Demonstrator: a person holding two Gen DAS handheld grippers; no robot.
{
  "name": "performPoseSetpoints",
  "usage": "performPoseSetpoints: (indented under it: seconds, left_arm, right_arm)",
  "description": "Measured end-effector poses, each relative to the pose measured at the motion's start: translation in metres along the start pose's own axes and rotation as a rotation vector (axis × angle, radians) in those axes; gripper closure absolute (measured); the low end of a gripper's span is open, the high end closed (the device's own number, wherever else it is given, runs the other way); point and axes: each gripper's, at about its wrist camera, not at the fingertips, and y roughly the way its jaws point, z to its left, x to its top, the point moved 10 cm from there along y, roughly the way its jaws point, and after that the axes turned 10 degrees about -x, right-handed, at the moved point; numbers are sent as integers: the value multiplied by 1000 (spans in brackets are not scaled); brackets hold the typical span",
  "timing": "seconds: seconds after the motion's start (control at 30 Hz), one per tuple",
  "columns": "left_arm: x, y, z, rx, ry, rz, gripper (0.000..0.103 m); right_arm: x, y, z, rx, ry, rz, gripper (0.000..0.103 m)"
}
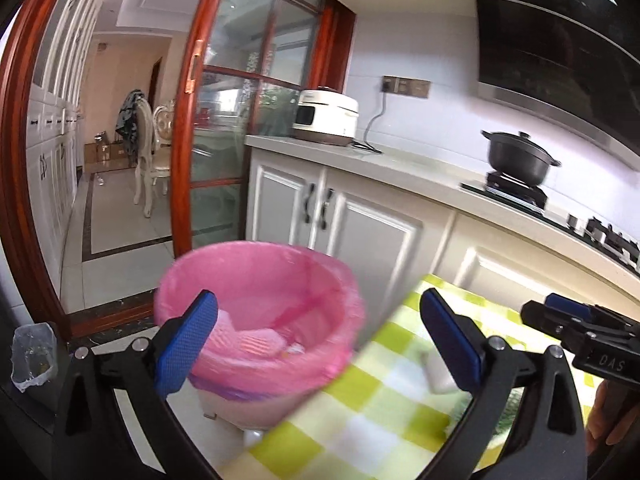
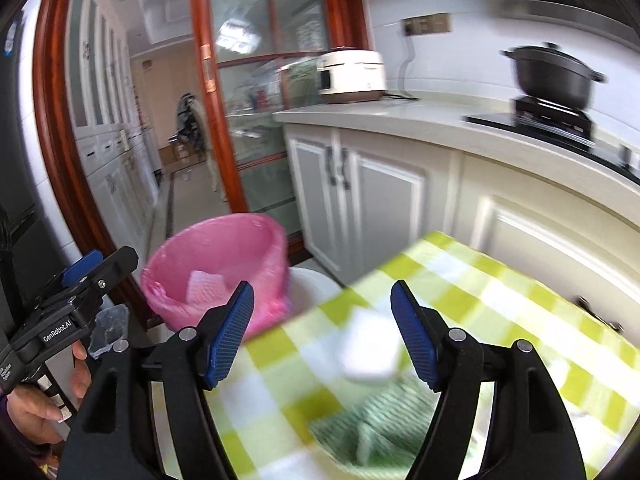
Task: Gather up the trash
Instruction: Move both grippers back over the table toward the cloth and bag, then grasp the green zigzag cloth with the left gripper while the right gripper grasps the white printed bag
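Observation:
A trash bin with a pink liner (image 1: 260,308) stands on the floor left of a table with a green-and-white checked cloth (image 1: 360,412). Pale pink waste lies inside it (image 1: 248,340). My left gripper (image 1: 316,344) is open and empty, straddling the bin rim and table edge. My right gripper (image 2: 322,334) is open and empty above the table (image 2: 500,300). A white crumpled piece (image 2: 370,354) lies between its fingers on the cloth, with a green patterned cloth or wrapper (image 2: 380,432) just in front. The bin also shows in the right wrist view (image 2: 216,268). The white piece appears blurred in the left wrist view (image 1: 438,376).
White kitchen cabinets (image 1: 360,232) run behind the table, with a rice cooker (image 1: 326,116) and a black pot (image 1: 520,156) on the stove. A red-framed glass sliding door (image 1: 224,128) stands behind the bin. A clear plastic bag (image 1: 32,356) lies at far left.

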Motion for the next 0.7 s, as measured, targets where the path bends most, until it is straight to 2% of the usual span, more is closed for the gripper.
performPoseSetpoints:
  seconds: [0.37,0.7]
  left_arm:
    - [-65,13,-102,-92,51,120,5]
    - [-118,50,-142,-122,47,259,5]
  right_arm:
    - [-69,-40,-112,-156,131,51,35]
    - [-125,-39,-179,-256,210,121,34]
